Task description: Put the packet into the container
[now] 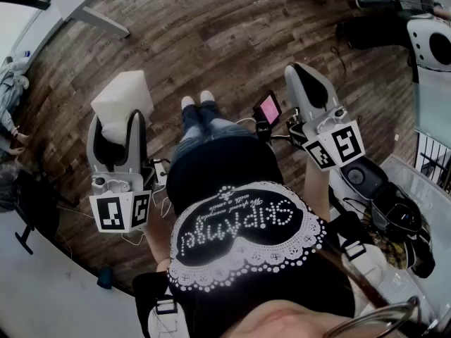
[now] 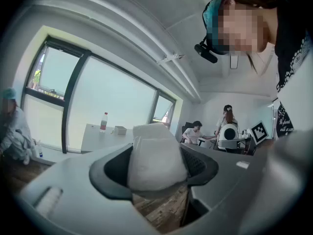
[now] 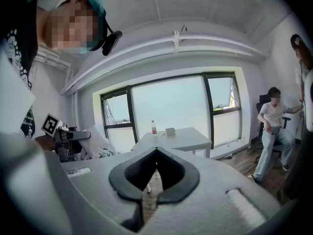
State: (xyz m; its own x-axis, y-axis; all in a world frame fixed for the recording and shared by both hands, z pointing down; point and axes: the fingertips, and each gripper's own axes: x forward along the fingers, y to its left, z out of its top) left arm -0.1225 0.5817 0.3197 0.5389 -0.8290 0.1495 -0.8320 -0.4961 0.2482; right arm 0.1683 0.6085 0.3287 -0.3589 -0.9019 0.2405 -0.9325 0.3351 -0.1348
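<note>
While the left gripper clamps the packet, jaws of the right gripper meet empty.

Lighting: bright, even daylight from large windows, panes washed out. Quality: strong fisheye bending, dark vignetted corners, near foreground softly blurred.

In the head view, the left gripper occupies the centre left, with the packet between its jaws. The right gripper occupies the upper right. The person's feet stand between them on the floor.
</note>
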